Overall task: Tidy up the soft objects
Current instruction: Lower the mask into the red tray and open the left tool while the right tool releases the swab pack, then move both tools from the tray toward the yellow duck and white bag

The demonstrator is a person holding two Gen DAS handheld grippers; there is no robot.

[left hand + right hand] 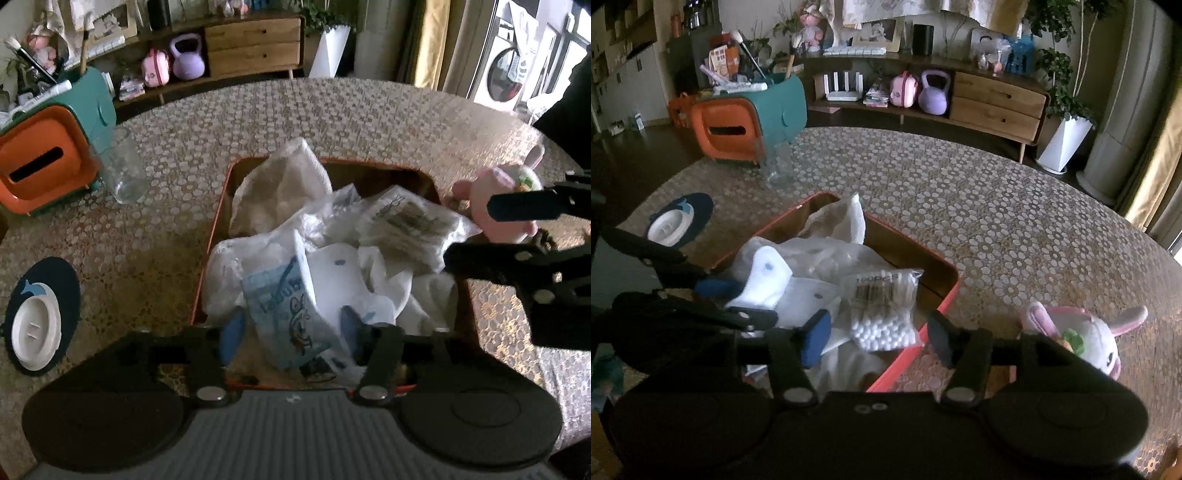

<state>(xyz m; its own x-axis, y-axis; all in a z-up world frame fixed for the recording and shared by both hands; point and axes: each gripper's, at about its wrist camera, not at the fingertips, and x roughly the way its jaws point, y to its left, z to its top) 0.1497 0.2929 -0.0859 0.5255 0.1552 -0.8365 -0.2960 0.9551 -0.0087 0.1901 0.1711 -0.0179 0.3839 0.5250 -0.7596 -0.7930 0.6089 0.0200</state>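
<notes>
Left gripper (290, 328): jaws spread, blue pads standing on either side of a blue-and-white printed tissue pack (286, 314) that leans tilted at the near end of the orange-rimmed box (218, 236); the pads do not appear to press on it, though blur at the pad edges leaves light contact uncertain. Right gripper (879, 338): jaws spread, nothing pinched; the left pad hangs over the box contents, the right pad over the near rim of the box (916, 332). A clear bag of cotton swabs (882, 310), printed with a count and barcode, lies between and just beyond the pads, resting on the pile. The box holds a heap of soft goods: a white sock with a blue dot (768, 277), crumpled clear plastic bags (229, 273), and a white cloth (284, 181) propped against the far corner. Outside the box, just beside its right edge, a pink-and-white rabbit plush (1082, 336) lies on the patterned tablecloth (997, 229). Further out on the table: a clear glass (122, 170), an orange and teal tissue holder (48, 162) with brushes standing in it, and a white lid on a dark blue coaster (37, 325). Beyond the table stand a wooden sideboard (993, 99) and a purple kettlebell (934, 94).
</notes>
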